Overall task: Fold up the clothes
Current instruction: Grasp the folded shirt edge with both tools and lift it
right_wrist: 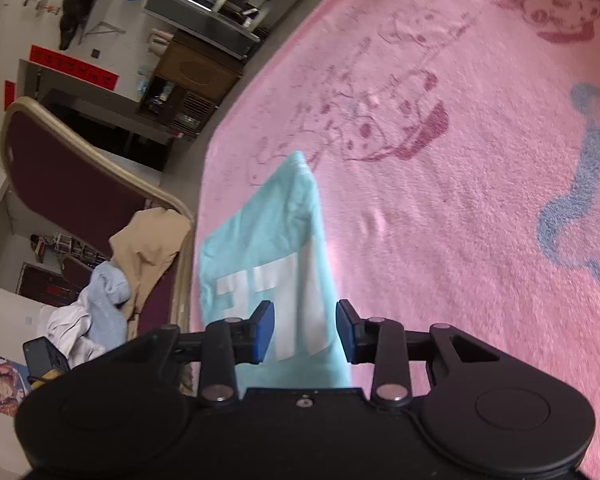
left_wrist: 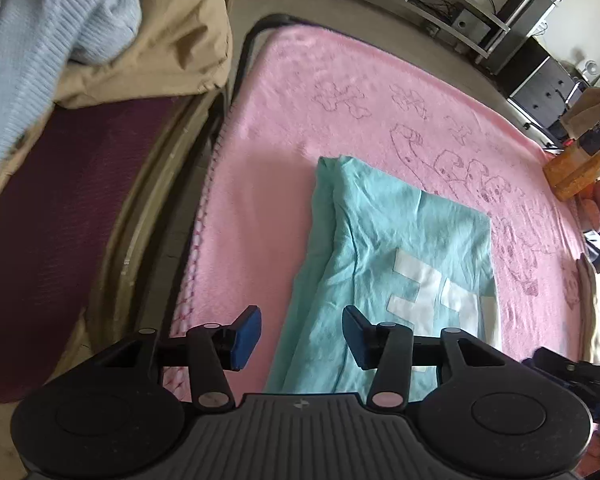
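Teal shirt: folded into a long strip with white lettering, lying flat on your pink blanket.
Left tool: your pads stand apart above the shirt's near edge, gripping nothing.
Right tool: pads apart over the lettering, not pressing it.
Chair: beside the blanket, heaped with a tan garment and a pale blue knit.

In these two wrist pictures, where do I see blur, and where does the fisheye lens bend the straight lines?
Left wrist view: the light blue sweater at top left is smeared by motion, the teal shirt is fairly sharp, and the pink blanket edge bows outward. Right wrist view: slightly soft overall, and the chair frame curves strongly near the left rim.
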